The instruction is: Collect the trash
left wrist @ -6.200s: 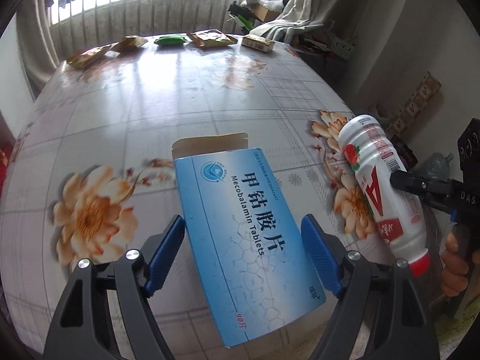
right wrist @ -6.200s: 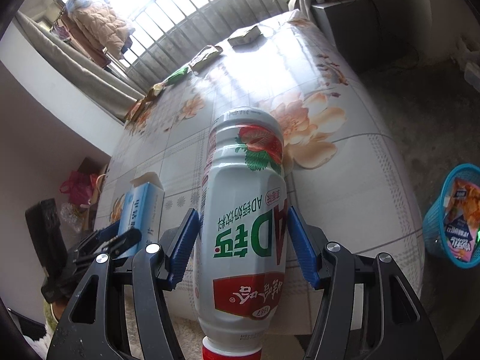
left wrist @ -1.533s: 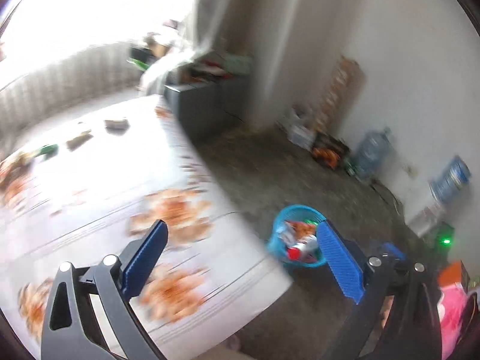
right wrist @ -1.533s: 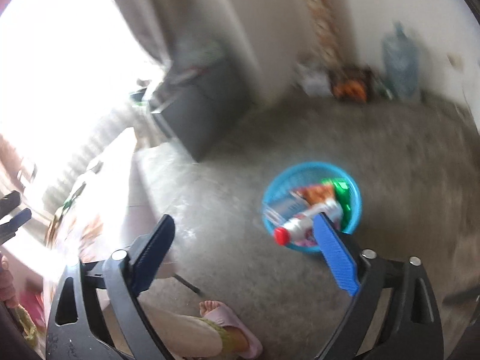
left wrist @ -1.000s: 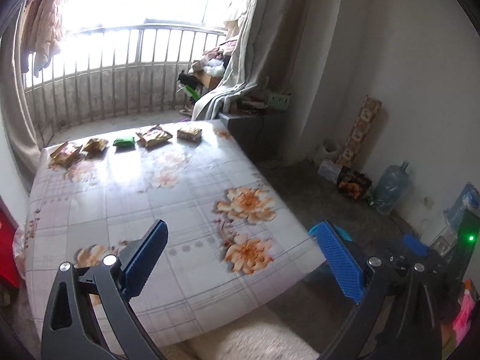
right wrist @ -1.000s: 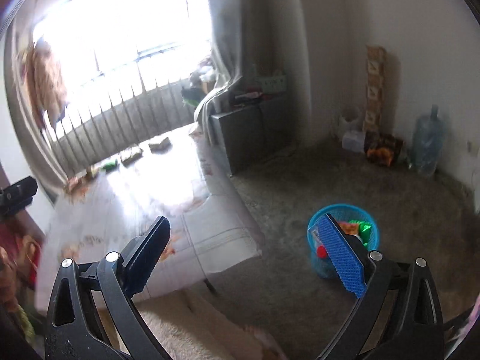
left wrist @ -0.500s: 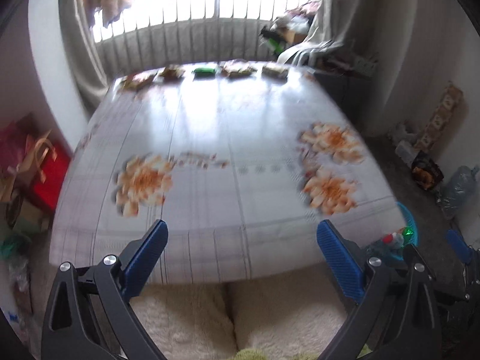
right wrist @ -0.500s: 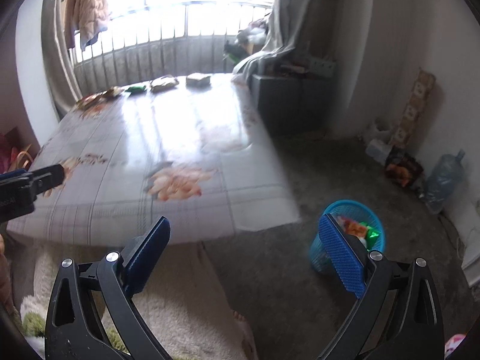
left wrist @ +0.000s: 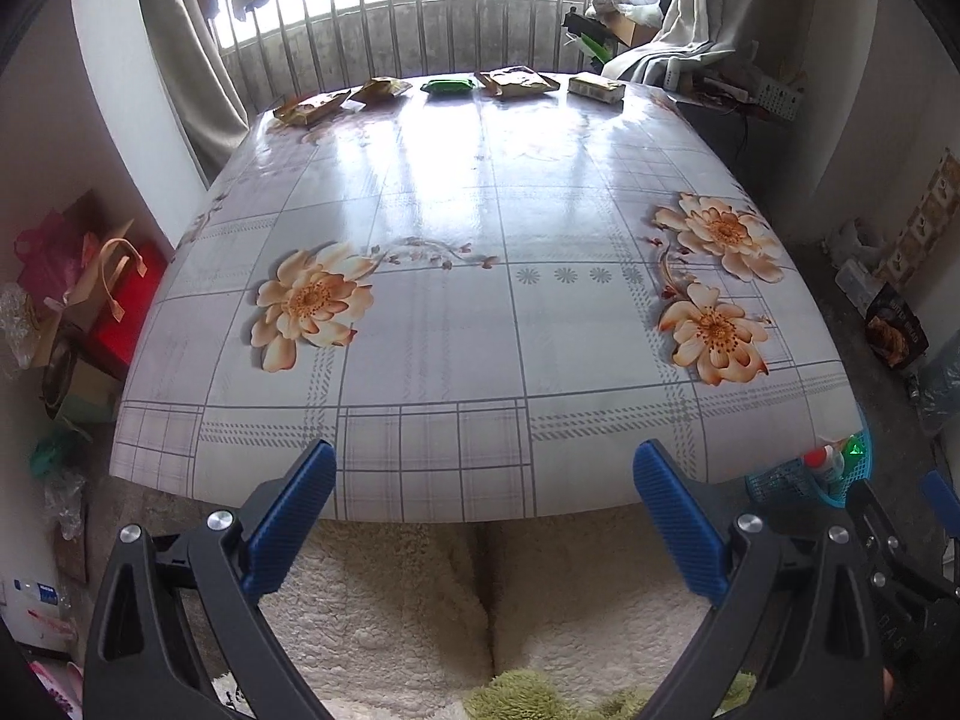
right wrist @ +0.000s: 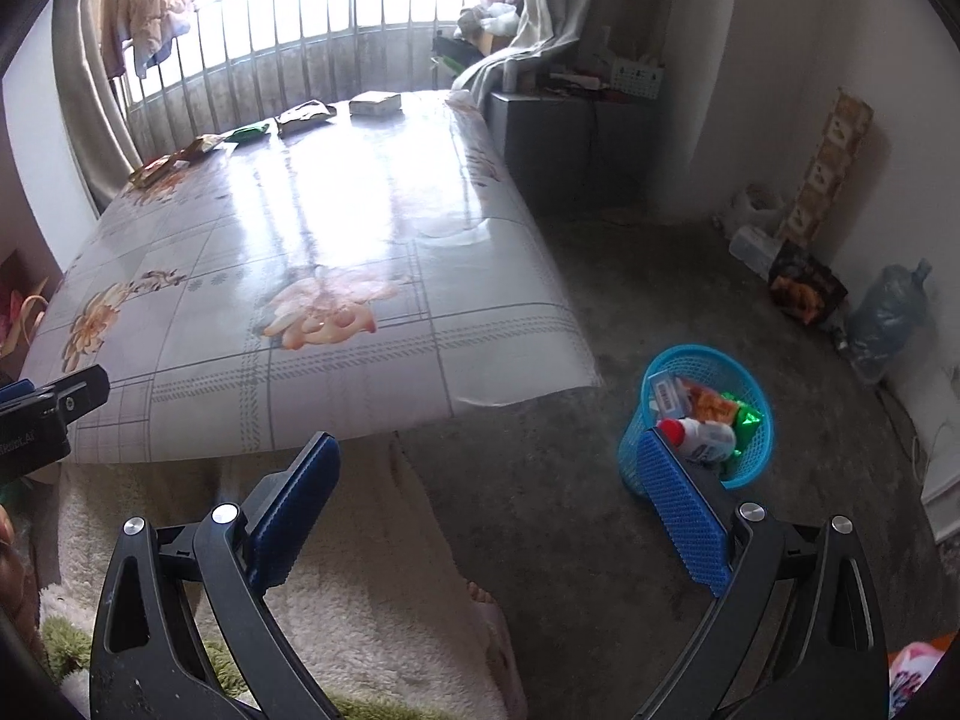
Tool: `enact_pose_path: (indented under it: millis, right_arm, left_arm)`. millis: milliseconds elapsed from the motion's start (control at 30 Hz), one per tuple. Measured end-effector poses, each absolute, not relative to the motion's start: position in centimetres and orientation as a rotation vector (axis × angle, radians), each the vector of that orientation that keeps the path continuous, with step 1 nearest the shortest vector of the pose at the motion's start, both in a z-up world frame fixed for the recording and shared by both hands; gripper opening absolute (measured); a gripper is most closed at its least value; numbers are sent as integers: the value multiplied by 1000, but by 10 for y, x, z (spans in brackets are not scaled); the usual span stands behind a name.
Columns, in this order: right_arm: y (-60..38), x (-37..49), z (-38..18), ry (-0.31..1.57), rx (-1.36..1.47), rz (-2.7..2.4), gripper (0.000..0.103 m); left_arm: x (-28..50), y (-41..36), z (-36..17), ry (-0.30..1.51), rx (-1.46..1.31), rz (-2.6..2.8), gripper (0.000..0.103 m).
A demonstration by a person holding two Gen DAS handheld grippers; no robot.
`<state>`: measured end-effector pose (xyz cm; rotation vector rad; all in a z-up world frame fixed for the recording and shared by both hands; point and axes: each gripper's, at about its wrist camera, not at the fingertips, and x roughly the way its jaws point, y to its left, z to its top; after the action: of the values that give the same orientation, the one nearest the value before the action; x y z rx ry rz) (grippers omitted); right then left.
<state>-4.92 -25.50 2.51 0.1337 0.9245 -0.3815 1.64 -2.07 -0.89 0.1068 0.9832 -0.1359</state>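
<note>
My left gripper (left wrist: 480, 516) and right gripper (right wrist: 486, 498) both gape wide, empty. Remaining trash: packets (left wrist: 513, 81) along the far edge of the table (left wrist: 456, 324). Probably light, crinkly, slippery; I'd pinch across a flat edge. Only the right wrist view shows inside the blue basket (right wrist: 744, 474), beside the table's near corner.

table cover (left wrist: 456, 228): glossy smooth vinyl | basket (right wrist: 750, 468): plastic mesh | floor (right wrist: 630, 300): rough matt concrete
</note>
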Motion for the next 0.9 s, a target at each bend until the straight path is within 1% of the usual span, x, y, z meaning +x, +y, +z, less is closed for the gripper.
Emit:
enact_pose_path:
  millis: [900]
  right_arm:
    - [-266,-56,29,911,179,-410,95]
  left_arm:
    - [9,-40,0,956,164,-152,97]
